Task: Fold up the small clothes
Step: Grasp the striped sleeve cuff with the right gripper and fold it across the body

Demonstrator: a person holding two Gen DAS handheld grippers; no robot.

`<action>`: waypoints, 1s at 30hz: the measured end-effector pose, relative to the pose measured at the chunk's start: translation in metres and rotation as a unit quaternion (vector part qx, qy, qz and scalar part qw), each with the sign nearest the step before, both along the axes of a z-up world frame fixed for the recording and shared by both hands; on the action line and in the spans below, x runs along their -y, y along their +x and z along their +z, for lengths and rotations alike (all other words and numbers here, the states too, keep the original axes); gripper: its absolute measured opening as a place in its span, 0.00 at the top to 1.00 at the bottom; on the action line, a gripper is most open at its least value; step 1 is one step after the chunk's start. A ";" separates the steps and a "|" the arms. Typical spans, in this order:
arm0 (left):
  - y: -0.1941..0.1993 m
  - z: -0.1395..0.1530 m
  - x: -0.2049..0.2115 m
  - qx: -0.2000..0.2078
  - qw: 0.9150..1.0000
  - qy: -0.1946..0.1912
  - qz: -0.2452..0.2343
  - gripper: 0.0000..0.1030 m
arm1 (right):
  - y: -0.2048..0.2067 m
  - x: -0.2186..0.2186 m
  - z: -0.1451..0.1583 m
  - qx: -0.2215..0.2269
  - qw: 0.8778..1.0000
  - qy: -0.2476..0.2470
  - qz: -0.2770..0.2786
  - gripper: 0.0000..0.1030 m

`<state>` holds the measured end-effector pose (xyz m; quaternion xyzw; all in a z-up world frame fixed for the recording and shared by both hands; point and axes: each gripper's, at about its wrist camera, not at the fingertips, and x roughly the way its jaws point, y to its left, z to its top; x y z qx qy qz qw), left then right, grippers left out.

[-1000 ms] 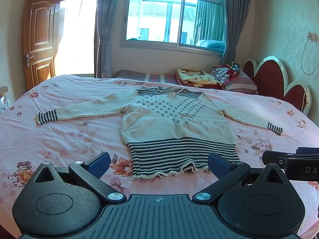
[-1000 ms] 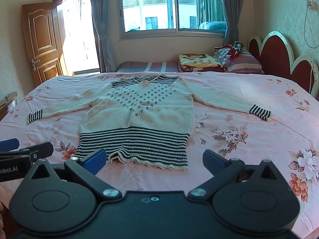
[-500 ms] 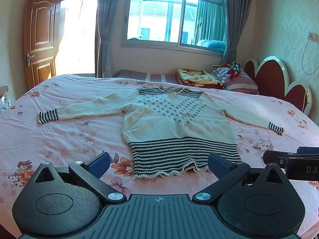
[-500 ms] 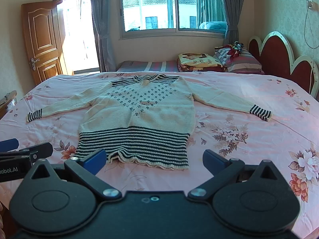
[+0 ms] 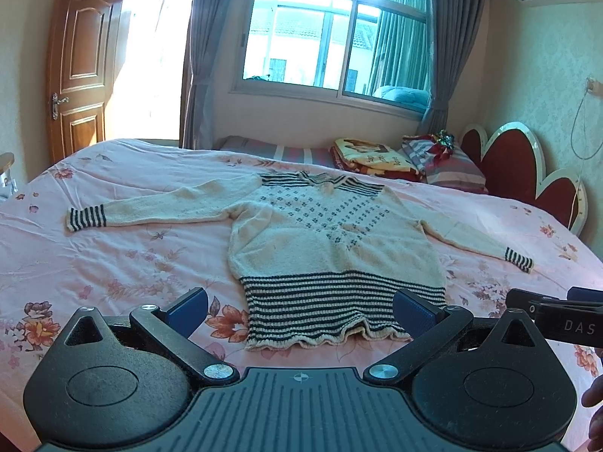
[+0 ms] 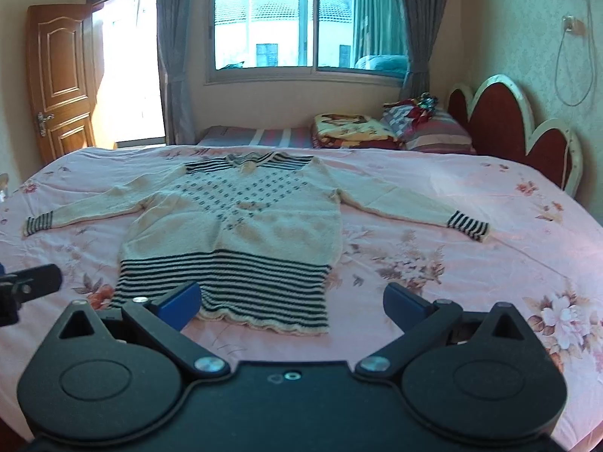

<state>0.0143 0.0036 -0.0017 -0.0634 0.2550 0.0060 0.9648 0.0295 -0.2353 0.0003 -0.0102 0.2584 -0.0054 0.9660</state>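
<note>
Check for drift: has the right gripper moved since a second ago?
Yes. The right gripper swung right and tilted up: the headboard sits lower and further left in its view.

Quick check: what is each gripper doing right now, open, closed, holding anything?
Left gripper: open, holding nothing, above the sweater's hem.
Right gripper: open, holding nothing.
</note>
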 end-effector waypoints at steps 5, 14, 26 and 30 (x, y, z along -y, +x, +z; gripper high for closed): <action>0.034 -0.011 0.004 -0.020 1.000 -0.003 -0.015 0.00 | 0.030 0.066 -0.010 -0.033 0.994 0.086 -0.058 0.01; 0.122 -0.026 0.015 -0.013 0.998 -0.054 -0.017 0.00 | 0.119 0.211 -0.035 0.018 0.965 0.192 -0.178 0.41; 0.244 -0.062 0.059 -0.106 0.993 -0.056 0.015 0.00 | 0.235 0.315 -0.141 -0.003 0.884 0.391 -0.257 0.67; 0.262 -0.062 0.046 -0.100 0.993 -0.030 0.050 0.00 | 0.248 0.308 -0.143 0.009 0.888 0.384 -0.253 0.66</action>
